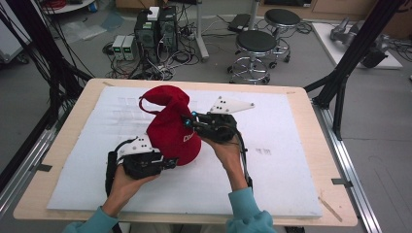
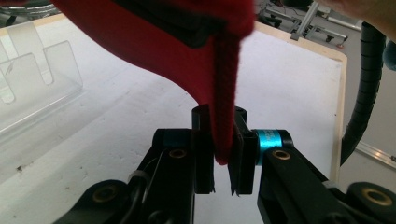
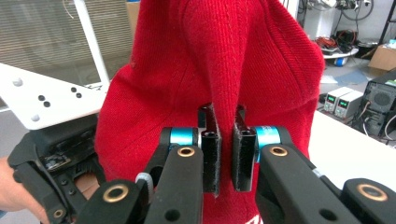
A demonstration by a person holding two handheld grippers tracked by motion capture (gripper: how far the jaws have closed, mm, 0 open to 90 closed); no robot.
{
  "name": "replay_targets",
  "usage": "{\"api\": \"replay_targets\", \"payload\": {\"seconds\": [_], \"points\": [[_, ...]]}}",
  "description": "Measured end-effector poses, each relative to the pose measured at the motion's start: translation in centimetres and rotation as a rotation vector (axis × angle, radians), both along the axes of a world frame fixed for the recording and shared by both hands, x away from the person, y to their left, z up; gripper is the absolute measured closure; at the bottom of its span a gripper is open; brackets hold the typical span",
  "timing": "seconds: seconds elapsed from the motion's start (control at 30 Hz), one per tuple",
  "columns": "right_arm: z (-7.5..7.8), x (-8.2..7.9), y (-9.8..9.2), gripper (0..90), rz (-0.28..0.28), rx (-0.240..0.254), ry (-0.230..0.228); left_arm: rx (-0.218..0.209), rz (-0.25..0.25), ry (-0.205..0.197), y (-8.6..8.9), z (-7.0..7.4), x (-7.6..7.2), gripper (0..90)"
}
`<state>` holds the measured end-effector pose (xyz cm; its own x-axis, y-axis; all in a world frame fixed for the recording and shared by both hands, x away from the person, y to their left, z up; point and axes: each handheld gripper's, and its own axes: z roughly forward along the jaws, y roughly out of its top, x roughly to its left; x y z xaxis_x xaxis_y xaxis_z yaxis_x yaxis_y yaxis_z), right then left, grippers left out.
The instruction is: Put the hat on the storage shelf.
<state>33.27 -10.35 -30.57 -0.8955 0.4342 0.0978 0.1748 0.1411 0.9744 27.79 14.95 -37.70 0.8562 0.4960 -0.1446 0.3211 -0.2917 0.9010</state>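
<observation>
A red knit cap with white lettering is held up over the white mat, between my two grippers. My left gripper is at the cap's lower front edge. In the left gripper view its jaws are shut on a thin hanging edge of the red cap. My right gripper comes in from the right at mid height. Its jaws pinch a vertical fold of the red cap. The left gripper also appears beyond the cap in the right gripper view.
A clear plastic stand sits on the mat toward the far left. The wooden table edge frames the mat. Black frame posts rise at the right; stools and computers stand on the floor behind.
</observation>
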Motion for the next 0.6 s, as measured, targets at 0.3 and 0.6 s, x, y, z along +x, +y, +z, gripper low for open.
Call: {"api": "replay_targets", "payload": {"seconds": [0.3,0.6], "points": [[-0.1,-0.2,-0.2,58.6,0.007,0.035,-0.019,0.003,0.022,0.005,0.3,0.1,0.1,85.1],[-0.2,-0.7,-0.5,9.2,-0.056,-0.011,-0.031,0.006,0.043,-0.026,1.6,1.6,0.4,85.2]]}}
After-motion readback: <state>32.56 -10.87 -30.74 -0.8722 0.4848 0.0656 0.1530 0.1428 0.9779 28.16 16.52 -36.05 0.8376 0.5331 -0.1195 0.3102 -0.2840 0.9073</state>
